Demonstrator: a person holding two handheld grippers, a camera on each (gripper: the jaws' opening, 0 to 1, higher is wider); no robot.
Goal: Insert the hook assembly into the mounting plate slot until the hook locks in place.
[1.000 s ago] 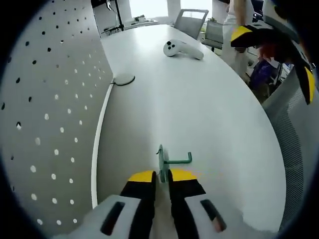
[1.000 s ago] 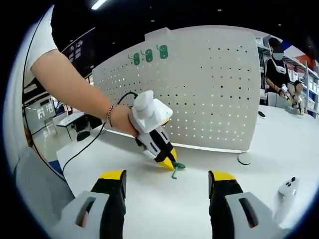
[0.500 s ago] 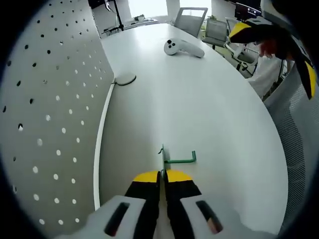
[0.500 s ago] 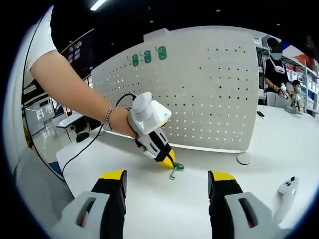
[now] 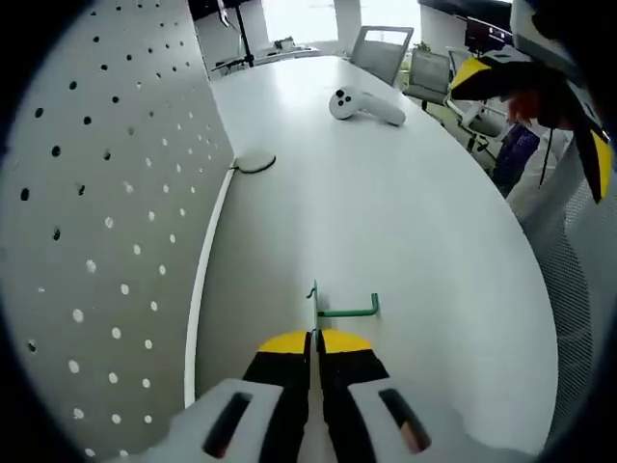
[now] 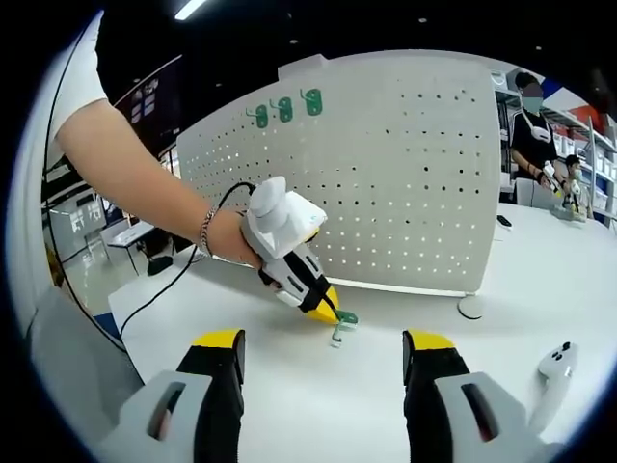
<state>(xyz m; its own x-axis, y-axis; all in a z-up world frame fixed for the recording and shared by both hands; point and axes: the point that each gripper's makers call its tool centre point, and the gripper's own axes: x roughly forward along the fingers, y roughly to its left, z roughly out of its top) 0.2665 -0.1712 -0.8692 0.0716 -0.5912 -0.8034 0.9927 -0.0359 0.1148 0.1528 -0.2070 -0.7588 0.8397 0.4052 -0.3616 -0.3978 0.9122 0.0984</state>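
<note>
Left gripper [image 5: 314, 338] pinches the green hook [image 5: 333, 309] just above the white table [image 5: 415, 222], beside the pegboard [image 6: 386, 174] awaiting it, while the right gripper [image 6: 323, 338] hangs back, jaws wide

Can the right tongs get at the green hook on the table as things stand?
Probably not cleanly. The left tongs are already shut on the green hook, covering its plate end. The right tongs are open, with bare table between them and the hook, so only its free arm is reachable.

A white controller [image 5: 364, 105] lies on the table [image 5: 405, 222].
</note>
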